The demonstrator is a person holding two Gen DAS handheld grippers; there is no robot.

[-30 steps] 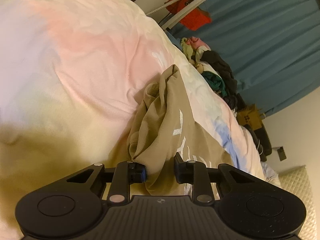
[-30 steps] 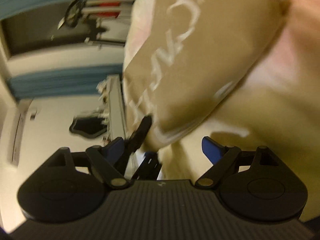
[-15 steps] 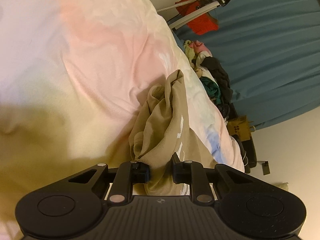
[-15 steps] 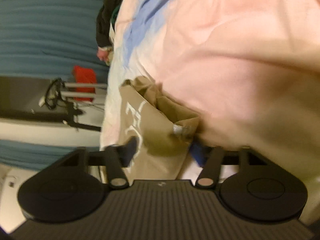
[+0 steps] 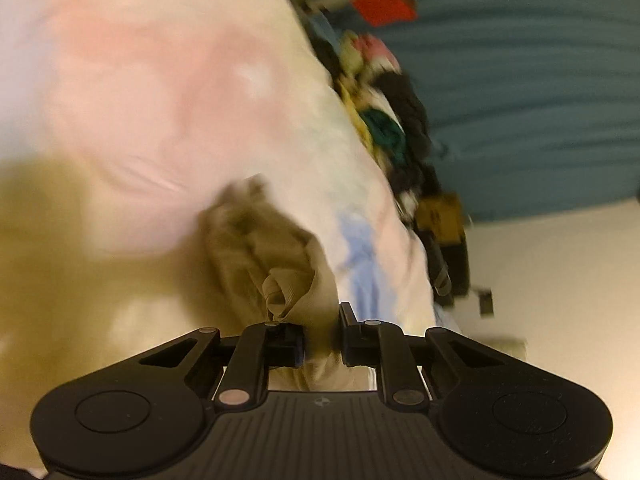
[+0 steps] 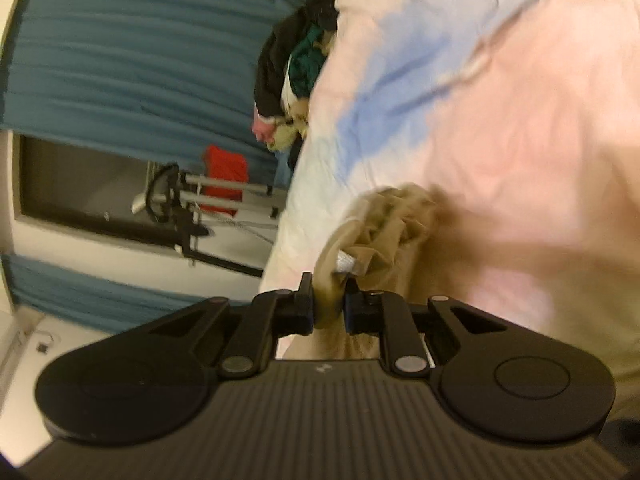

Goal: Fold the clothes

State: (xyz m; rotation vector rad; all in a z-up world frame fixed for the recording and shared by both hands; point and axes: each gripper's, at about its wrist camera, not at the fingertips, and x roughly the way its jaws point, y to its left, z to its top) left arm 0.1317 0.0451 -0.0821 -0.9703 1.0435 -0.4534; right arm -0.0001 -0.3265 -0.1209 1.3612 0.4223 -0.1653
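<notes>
A tan garment (image 5: pixel 260 248) with white lettering lies bunched on a bed cover (image 5: pixel 140 80) of pale pink, white and blue. In the left wrist view my left gripper (image 5: pixel 322 332) pinches a fold of it, and its jaws are still closing with the cloth squeezed between the pads. The right wrist view shows the same tan garment (image 6: pixel 384 224) crumpled on the bed cover (image 6: pixel 520 120). My right gripper (image 6: pixel 329 300) grips a rolled edge of it beside a small white label, jaws closing on the fabric. Both views are blurred by motion.
A heap of dark, green and pink clothes (image 5: pixel 384 120) sits at the far edge of the bed, the heap (image 6: pixel 296 56) also showing in the right wrist view. Behind it hangs a blue curtain (image 5: pixel 520 80). A metal rack (image 6: pixel 192 208) with a red item (image 6: pixel 224 176) stands beside the bed.
The right gripper went from wide open beside the garment to closed on its edge. Both grippers rose, pulling the tan cloth up into a tighter bunch.
</notes>
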